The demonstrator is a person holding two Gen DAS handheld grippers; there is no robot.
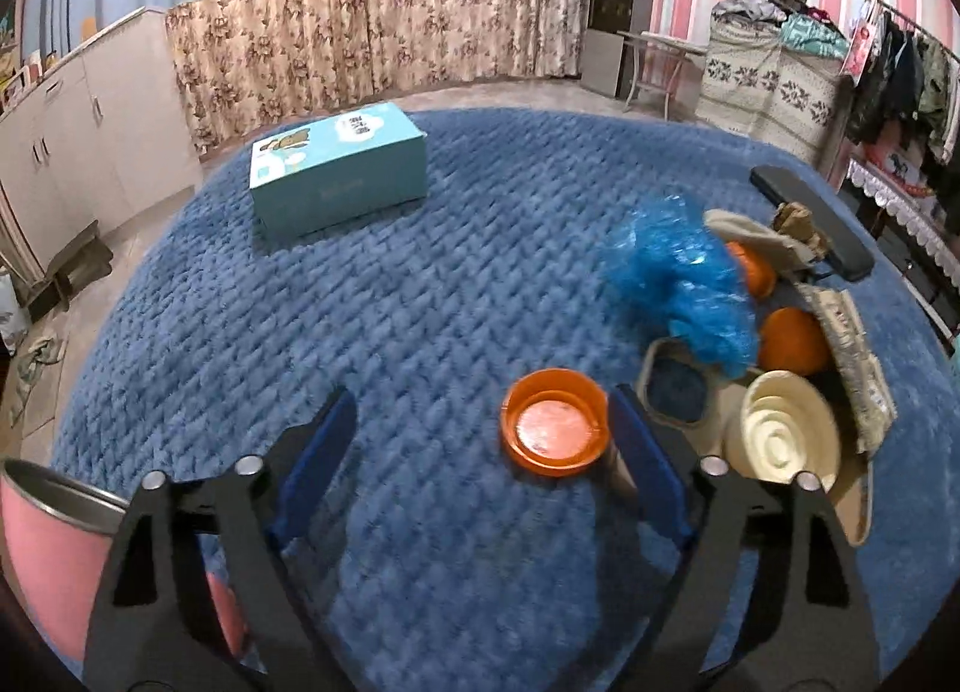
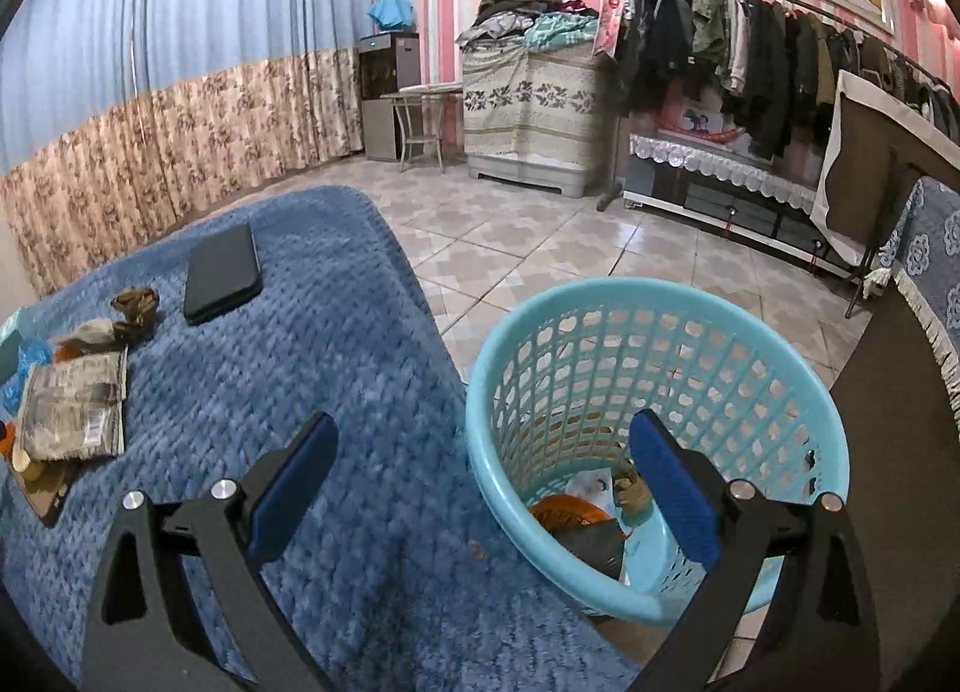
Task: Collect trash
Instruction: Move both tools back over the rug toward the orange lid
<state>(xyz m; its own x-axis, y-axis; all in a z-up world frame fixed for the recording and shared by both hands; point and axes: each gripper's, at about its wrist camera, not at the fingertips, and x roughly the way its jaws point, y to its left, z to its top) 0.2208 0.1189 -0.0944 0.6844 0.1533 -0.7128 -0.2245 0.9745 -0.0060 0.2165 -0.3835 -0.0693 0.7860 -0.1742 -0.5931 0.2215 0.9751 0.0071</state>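
On the blue blanket, a pile of trash lies to the right in the left wrist view: a crumpled blue plastic bag point(image 1: 684, 284), a printed wrapper point(image 1: 852, 356), a cream lid point(image 1: 780, 434) and two orange fruits point(image 1: 792, 341). A shallow orange lid point(image 1: 555, 422) sits just inside the right finger of my left gripper point(image 1: 480, 446), which is open and holds nothing. My right gripper point(image 2: 480, 482) is open and empty too, its right finger over the teal basket point(image 2: 600, 287), which stands on the floor beside the table with trash point(image 2: 576, 518) inside.
A teal box point(image 1: 339, 170) rests at the far side of the blanket. A black phone point(image 2: 222, 272) lies near the table's far corner, beside brown crumpled scraps point(image 2: 135, 302). A pink cup point(image 1: 54, 542) stands at the near left. Tiled floor and a clothes rack point(image 2: 750, 32) lie beyond.
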